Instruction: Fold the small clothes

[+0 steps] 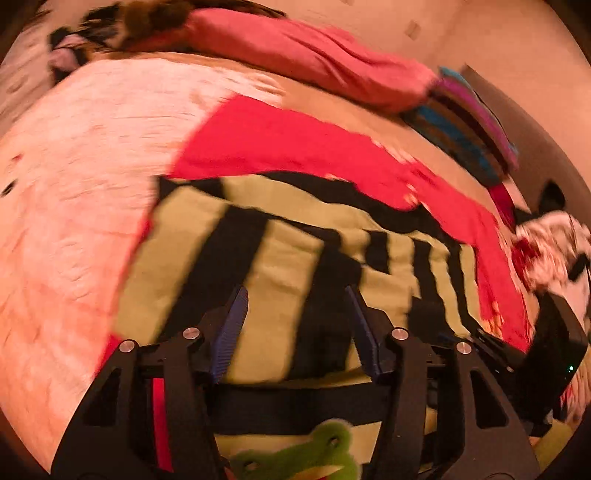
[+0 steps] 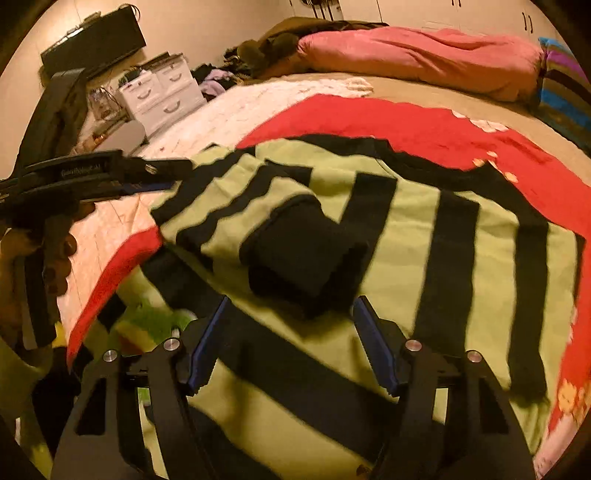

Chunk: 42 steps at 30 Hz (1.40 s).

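Both tongs, the left gripper point(image 1: 295, 291) and the right gripper point(image 2: 291, 301), stand apart with nothing between them, above the green-and-black striped sweater point(image 2: 406, 229) spread on the red blanket point(image 2: 369, 122) on the bed point(image 2: 258, 96).

Warm, dim yellowish light fills the room. A bed point(image 2: 424, 98) runs across it, a pink pillow point(image 2: 424, 61) at its head. White drawers point(image 2: 162, 94) stand against the pale wall point(image 2: 207, 26).

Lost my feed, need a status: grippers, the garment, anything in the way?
Left gripper open, nothing held. Right gripper open over the black cuff. Striped sweater flat on bed, sleeve folded in. Nothing blocking.
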Available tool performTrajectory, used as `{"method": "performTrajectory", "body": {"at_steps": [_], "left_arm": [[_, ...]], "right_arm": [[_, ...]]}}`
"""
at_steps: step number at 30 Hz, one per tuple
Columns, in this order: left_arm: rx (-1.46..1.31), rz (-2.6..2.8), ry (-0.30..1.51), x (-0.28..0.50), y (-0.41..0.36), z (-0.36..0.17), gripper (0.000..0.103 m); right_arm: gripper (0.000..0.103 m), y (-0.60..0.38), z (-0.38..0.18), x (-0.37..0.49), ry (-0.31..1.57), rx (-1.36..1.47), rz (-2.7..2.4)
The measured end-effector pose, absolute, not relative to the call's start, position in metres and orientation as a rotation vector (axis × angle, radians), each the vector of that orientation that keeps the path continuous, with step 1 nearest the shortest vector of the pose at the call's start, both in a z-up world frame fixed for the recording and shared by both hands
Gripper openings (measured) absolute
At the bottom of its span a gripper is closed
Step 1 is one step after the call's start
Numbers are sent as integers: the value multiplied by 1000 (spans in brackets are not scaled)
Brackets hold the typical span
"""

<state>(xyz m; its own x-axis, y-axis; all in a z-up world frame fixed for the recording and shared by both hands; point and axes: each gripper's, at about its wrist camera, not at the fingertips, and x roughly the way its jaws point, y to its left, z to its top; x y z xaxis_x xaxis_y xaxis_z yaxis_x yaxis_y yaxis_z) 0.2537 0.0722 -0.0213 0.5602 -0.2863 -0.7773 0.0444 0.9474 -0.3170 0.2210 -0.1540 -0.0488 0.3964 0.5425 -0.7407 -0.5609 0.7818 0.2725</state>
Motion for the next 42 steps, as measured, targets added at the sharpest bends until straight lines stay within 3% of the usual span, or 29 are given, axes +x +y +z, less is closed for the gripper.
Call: {"method": "performTrajectory", "body": {"at_steps": [2,6,8,9,13,18,21,23,25,29,34,36,37,38,42], "left_arm": [[-293,-278,1021,272,59,-31,45],[-303,-263,1136,297,46,-65,46],[-345,-247,1155,304,50,-76,46],[-376,-245,1161,306,53,-80,46],[-397,-240,1160,306,57,-80,46],[-380,-233,1165,306,55,-81,46],[-366,-232,1157,305,54,-81,46],[-366,-230,1150,304,54,-82,46],[-373,-225,1142,302,54,-83,46],[-393,-222,1124,299,57,-82,46],[-456,-229,1096,293,64,-78,47],[-455,-237,1087,287,64,-72,51],[-454,-240,1082,283,65,-69,55],[-452,-240,1075,279,65,-66,56],[-448,-215,1032,254,72,-55,56]], "right_arm": [[64,-144,-56,230,954,-48,711],[43,-139,-55,239,963,-9,778],[14,-144,-48,241,953,81,860],[12,-146,-44,239,944,107,895],[10,-146,-39,221,947,54,964],[9,-149,-72,218,1034,-19,885],[14,-161,-70,220,1059,89,874],[47,-171,-60,219,1035,167,864],[60,-181,-51,218,997,245,840],[60,-190,-43,230,966,443,824],[60,-175,-68,253,1083,577,772],[53,-174,-80,256,1112,676,770],[30,-174,-86,256,1137,711,788],[15,-175,-87,255,1143,705,792],[9,-194,-60,248,1075,595,803]]}}
